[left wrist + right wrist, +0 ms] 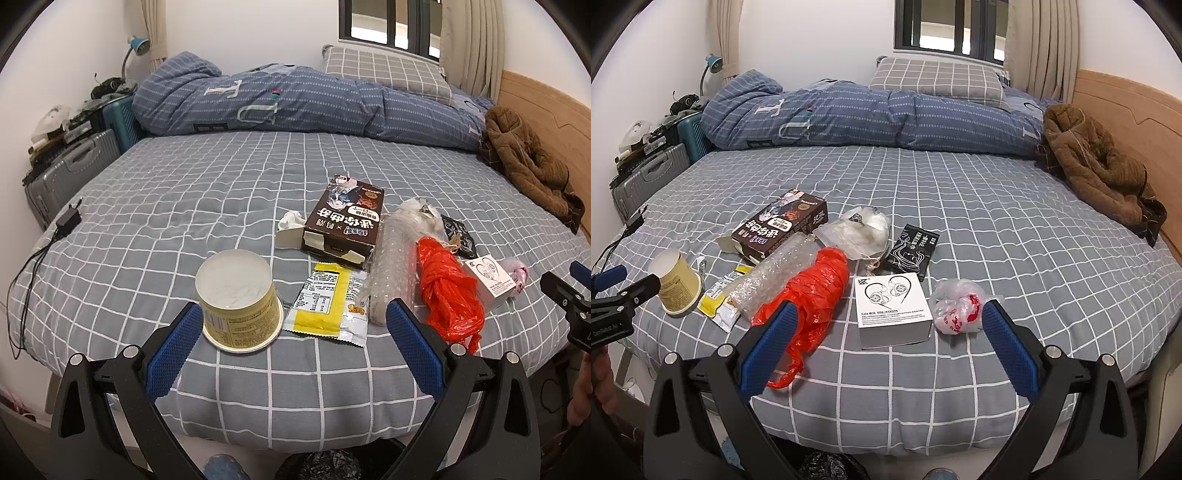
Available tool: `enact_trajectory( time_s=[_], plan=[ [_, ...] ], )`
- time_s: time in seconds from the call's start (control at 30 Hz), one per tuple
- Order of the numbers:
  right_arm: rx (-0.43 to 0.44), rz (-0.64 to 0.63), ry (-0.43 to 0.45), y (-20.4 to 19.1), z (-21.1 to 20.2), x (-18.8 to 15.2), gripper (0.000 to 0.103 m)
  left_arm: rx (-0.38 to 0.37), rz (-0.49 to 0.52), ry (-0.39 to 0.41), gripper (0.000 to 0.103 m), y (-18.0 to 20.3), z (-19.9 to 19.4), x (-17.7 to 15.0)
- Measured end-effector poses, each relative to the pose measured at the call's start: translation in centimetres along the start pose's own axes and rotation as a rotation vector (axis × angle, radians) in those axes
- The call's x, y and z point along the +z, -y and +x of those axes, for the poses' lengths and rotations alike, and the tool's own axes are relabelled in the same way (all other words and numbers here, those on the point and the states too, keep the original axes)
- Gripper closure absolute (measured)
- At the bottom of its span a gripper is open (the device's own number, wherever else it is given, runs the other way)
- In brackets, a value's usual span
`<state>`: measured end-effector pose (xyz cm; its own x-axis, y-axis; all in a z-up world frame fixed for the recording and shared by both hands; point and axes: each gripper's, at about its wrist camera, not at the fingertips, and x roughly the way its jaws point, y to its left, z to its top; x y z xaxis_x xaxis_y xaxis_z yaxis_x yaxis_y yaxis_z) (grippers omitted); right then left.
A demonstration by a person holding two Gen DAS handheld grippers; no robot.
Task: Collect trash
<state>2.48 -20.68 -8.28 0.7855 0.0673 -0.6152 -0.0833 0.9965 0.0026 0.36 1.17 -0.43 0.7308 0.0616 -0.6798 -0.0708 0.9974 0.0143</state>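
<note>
Trash lies on the grey checked bed (221,192): an upturned yellow cup (238,299), a yellow snack wrapper (327,302), a brown snack box (343,221), a bubble-wrap roll (391,266), a red plastic bag (447,295) and a white earphone box (487,277). My left gripper (293,317) is open, its left finger beside the cup. My right gripper (890,321) is open around the white earphone box (892,308), with the red bag (812,291) at its left finger and a crumpled white bag (956,306) at its right. A black packet (916,251) lies behind.
A folded blue quilt (295,103), a pillow (384,70) and a brown jacket (528,162) lie at the far side. A charger with cable (68,221) lies at the bed's left edge. Suitcases (70,170) stand on the left. A black bag (827,465) shows below the bed's near edge.
</note>
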Motion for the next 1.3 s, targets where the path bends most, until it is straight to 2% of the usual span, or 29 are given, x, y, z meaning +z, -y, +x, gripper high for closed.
enact_trajectory(
  time_s=[0.47, 0.63, 0.77, 0.9, 1.1, 1.23, 1.3],
  plan=[
    [0.007, -0.011, -0.005, -0.3, 0.4, -0.1, 0.007, 0.005, 0.001, -0.003, 0.006, 0.0, 0.0, 0.0],
    [0.014, -0.041, -0.038, -1.3, 3.0, -0.2, 0.007, 0.044, -0.018, -0.018, 0.006, -1.4, 1.8, 0.0],
    [-0.001, -0.056, -0.073, -1.7, 5.4, -0.4, 0.012, 0.071, -0.035, -0.043, 0.006, -2.7, 3.9, -0.2],
    [-0.014, -0.051, -0.107, -1.4, 7.5, -0.6, 0.014, 0.075, -0.042, -0.074, 0.006, -3.5, 6.0, -0.4],
    [-0.014, -0.021, -0.157, -0.7, 10.4, -1.3, 0.015, 0.061, -0.065, -0.073, 0.007, -4.2, 8.0, 0.0],
    [-0.005, -0.001, -0.174, -0.3, 11.6, -1.8, 0.022, 0.077, -0.065, -0.067, 0.007, -4.5, 9.1, -0.1],
    [0.002, 0.007, -0.182, -0.1, 12.1, -2.0, 0.026, 0.083, -0.067, -0.069, 0.011, -4.8, 9.8, -0.3]
  ],
)
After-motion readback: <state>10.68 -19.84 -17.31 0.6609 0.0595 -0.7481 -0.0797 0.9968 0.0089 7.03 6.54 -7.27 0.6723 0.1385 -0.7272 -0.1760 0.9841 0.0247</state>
